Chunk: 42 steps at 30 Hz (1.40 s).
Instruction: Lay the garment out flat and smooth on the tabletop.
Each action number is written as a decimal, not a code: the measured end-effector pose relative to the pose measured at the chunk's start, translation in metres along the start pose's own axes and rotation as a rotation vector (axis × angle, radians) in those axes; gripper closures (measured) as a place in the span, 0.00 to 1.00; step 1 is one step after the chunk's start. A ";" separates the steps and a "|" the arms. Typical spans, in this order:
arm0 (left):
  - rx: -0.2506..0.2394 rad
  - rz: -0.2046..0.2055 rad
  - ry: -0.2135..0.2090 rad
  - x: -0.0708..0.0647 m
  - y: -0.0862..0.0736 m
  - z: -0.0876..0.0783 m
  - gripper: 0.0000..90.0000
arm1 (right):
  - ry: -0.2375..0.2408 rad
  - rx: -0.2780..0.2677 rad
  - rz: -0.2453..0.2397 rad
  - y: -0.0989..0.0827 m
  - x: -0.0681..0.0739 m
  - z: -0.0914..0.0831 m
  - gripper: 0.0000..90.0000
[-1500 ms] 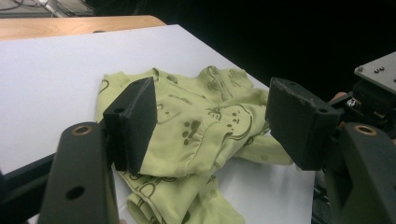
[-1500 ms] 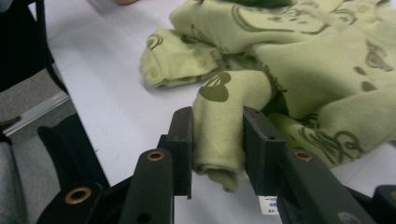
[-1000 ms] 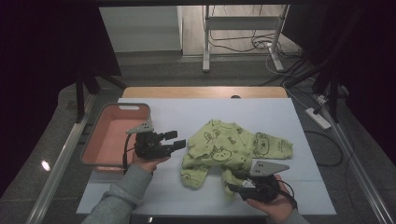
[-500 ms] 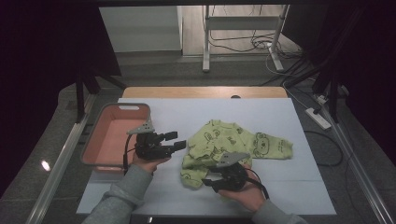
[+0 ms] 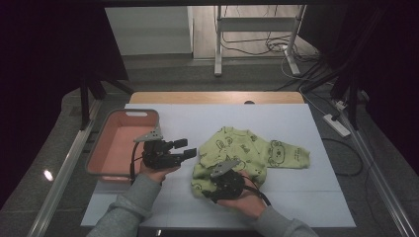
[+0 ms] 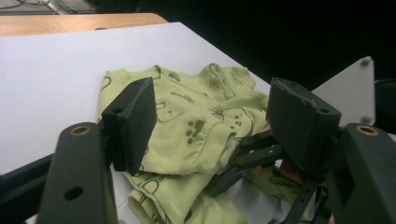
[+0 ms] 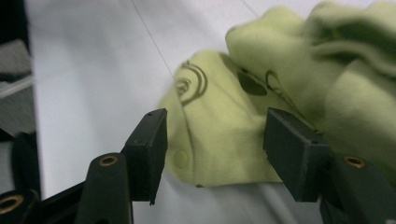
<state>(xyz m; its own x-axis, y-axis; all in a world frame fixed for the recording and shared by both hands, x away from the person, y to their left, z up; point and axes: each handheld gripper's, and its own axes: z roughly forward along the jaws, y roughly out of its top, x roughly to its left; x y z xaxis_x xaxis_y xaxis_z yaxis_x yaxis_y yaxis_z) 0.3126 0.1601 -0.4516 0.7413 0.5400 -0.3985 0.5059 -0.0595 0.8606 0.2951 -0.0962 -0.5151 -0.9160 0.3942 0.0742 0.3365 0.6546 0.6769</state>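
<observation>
Garment (image 5: pixel 247 153): soft, light, floppy; take the near hem. Right gripper (image 7: pixel 212 149) jaws just opening, straddling it, unpinched; left gripper (image 5: pixel 190 148) open, empty.

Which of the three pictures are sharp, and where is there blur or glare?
High view: the table is lit and sharp, the surroundings dark, with one bright glare spot on the left rail. Left gripper view: the green garment is sharp. Right gripper view: garment soft and blurred, especially at top right.
</observation>
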 end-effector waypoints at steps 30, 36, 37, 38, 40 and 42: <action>-0.006 -0.004 0.000 0.001 0.001 -0.001 0.37 | 0.066 -0.065 0.009 -0.011 0.013 -0.034 0.85; -0.005 -0.001 -0.003 0.000 0.001 0.000 0.37 | 0.102 -0.067 -0.018 -0.019 0.036 -0.045 0.84; -0.005 0.000 -0.003 0.000 0.001 0.000 0.37 | 0.110 -0.062 -0.026 -0.021 0.039 -0.045 0.84; -0.006 0.000 -0.003 0.000 0.001 0.000 0.37 | 0.115 -0.054 -0.031 -0.022 0.043 -0.043 0.84; -0.005 0.001 -0.002 0.000 0.001 0.000 0.37 | 0.127 -0.031 -0.043 -0.025 0.048 -0.039 0.84; -0.005 0.001 -0.001 0.000 0.001 -0.001 0.37 | 0.123 -0.010 -0.056 -0.027 0.050 -0.035 0.81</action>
<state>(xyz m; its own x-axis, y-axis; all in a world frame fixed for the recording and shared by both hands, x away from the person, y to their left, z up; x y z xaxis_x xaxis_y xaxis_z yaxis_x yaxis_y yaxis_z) 0.3130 0.1606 -0.4504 0.7423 0.5388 -0.3984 0.5030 -0.0552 0.8625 0.2324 -0.1165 -0.5038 -0.9533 0.2747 0.1251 0.2826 0.6667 0.6897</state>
